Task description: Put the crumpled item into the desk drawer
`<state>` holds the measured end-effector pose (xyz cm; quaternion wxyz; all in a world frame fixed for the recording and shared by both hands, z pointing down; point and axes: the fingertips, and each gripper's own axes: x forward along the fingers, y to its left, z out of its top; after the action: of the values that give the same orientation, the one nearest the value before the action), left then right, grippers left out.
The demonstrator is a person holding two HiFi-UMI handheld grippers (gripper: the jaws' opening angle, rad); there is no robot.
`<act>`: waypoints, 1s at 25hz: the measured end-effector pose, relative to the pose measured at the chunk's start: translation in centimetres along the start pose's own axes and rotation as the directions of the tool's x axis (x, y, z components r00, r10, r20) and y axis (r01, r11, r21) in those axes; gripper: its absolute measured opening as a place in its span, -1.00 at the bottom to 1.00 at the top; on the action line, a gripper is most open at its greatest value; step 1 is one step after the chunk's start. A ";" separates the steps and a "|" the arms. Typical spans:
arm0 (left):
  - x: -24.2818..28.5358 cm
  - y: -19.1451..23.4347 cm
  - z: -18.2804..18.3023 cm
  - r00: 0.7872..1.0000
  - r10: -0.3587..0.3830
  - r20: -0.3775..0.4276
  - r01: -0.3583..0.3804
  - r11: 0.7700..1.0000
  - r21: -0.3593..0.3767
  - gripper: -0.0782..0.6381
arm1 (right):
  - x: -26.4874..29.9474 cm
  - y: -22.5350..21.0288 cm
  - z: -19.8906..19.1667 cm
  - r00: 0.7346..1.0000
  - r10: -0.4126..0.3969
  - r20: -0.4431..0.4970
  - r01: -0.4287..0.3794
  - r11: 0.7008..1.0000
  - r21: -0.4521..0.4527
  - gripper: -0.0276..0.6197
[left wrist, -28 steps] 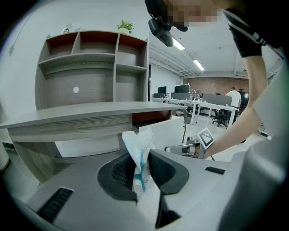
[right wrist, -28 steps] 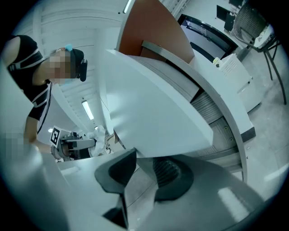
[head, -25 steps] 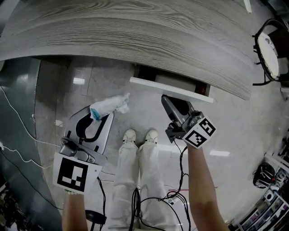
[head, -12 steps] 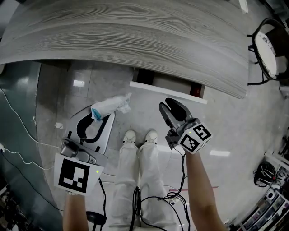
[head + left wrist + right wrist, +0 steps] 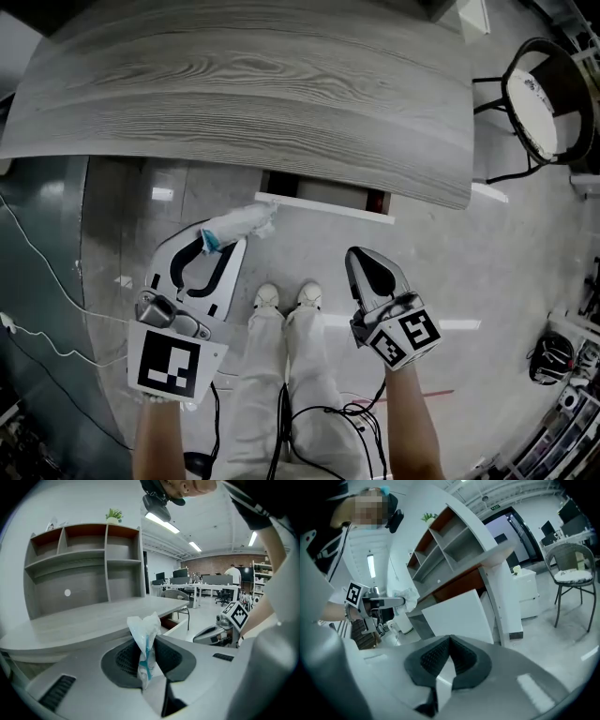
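Left gripper (image 5: 221, 244) holds crumpled item (image 5: 242, 223) over glossy floor (image 5: 469, 258).

A grey wood-grain worktop (image 5: 262, 94) is spanning twelve o'clock; a chair (image 5: 539, 103) is standing at two o'clock on glossy floor (image 5: 506, 272).

I'm in an office: grey wood-grain desk (image 5: 281, 103), shelf unit (image 5: 105, 559), rows of monitors (image 5: 179, 573) and ceiling strip lights (image 5: 161, 522) beyond.
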<state>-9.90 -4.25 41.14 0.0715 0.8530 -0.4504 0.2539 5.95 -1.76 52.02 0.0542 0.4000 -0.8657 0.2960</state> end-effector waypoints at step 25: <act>8.2 -4.6 2.7 0.989 0.078 -0.127 0.029 0.735 0.677 -0.60 | -8.2 1.8 10.3 0.986 -0.149 0.079 0.156 0.984 -0.090 -0.89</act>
<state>-1.38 -8.51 43.39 -0.2140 0.7934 -0.3321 0.4632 11.67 -1.21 40.01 0.0647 0.4723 -0.8471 0.2348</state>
